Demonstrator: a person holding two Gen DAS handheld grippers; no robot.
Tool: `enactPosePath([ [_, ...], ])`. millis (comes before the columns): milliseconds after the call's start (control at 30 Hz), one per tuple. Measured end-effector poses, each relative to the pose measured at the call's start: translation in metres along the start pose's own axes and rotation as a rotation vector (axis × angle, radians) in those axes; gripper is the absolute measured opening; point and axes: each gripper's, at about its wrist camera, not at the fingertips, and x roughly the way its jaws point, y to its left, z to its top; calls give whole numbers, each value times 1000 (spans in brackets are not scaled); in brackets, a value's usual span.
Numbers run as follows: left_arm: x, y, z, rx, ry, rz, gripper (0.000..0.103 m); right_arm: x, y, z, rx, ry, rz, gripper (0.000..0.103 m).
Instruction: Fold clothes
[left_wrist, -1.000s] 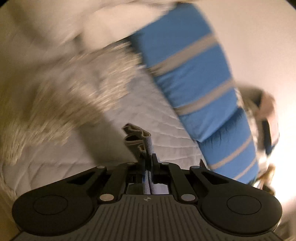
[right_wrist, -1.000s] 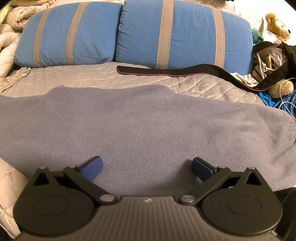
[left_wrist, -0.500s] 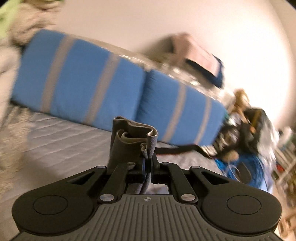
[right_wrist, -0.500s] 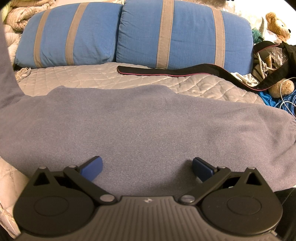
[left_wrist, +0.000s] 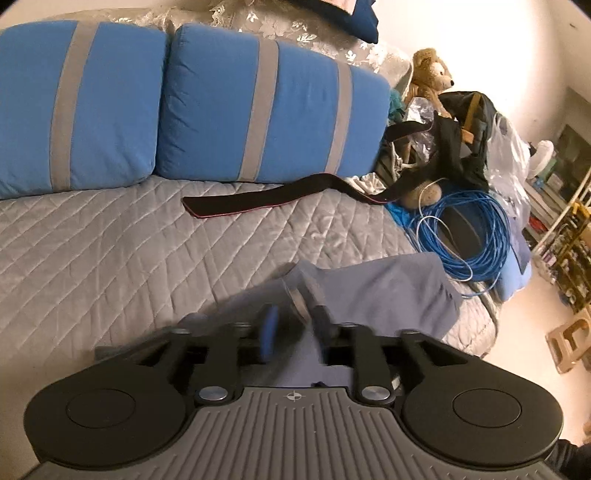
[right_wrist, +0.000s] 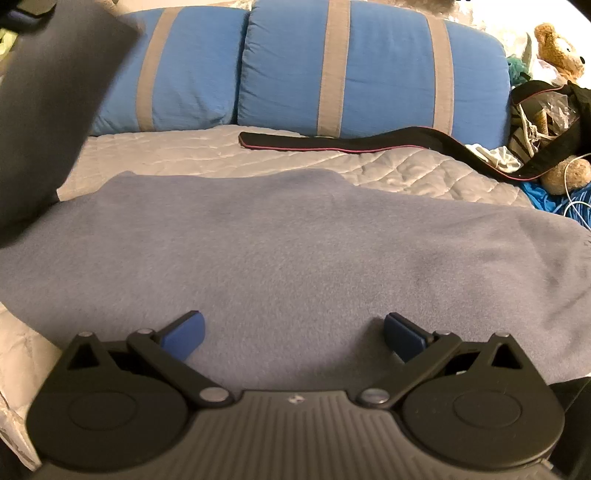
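A grey-blue fleece garment lies spread across the quilted bed. My right gripper hovers just above its near part, open wide and empty. One end of the garment hangs lifted at the upper left of the right wrist view. In the left wrist view, my left gripper is blurred, its fingers a little apart, and the garment's cuff sits between them, above the far part of the garment. Whether the cuff is still gripped is unclear.
Two blue pillows with grey stripes lean at the back. A black strap lies on the grey quilt. A teddy bear, bags and a coil of blue cable crowd the right side of the bed.
My left gripper has swung right and down over the bed with the cuff. Its fingers, shut tight on the cuff before, now stand a little apart. The right gripper has not moved.
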Motion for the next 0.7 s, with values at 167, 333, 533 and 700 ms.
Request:
enactPosePath([
  [167,-22,12,-6,8,-76,58,54,-2,3,0,-17,-10,-7,102],
  [333,-43,35,-22,-23,-155,152,69,-9,13,1,-89,-36,-28,102],
  [533,-47,62,-44,-88,-161,184,71,-36,43,5,-368,-91,-115,102],
  [700,-40,79,-57,-126,-140,156,71,-61,79,-13,-737,-212,-141,102],
])
